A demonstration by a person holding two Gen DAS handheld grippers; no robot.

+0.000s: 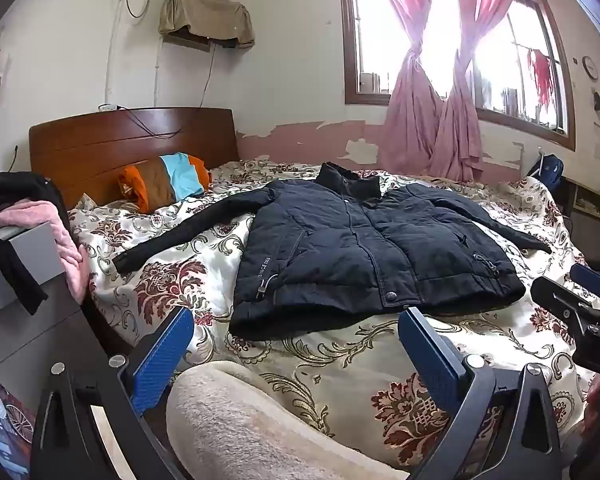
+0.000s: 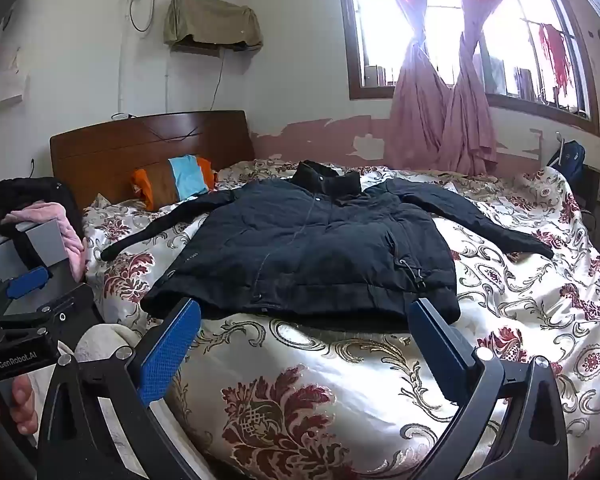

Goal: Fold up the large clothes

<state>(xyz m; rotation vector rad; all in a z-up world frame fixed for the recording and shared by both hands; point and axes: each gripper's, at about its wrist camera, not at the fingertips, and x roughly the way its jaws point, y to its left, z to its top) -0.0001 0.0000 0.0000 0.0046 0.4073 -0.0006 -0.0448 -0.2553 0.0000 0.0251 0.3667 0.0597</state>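
A dark navy padded jacket (image 1: 360, 248) (image 2: 312, 252) lies flat on the bed, front up, collar toward the far wall and both sleeves spread out to the sides. My left gripper (image 1: 296, 320) hovers in front of the jacket's hem, jaws wide and nothing between them. My right gripper (image 2: 304, 312) also stands open just short of the hem, empty. The right gripper's body (image 1: 580, 304) shows at the right edge of the left wrist view; the left gripper's body (image 2: 28, 308) and a person's hand (image 2: 20, 400) show at the left edge of the right wrist view.
The bed carries a floral cream and red quilt (image 1: 340, 360) (image 2: 520, 300). A fluffy beige blanket (image 1: 240, 420) lies at the near edge. An orange and blue pillow (image 1: 168, 184) rests by the wooden headboard (image 1: 132, 140). A grey cabinet (image 1: 24, 256) with pink and black clothes stands left.
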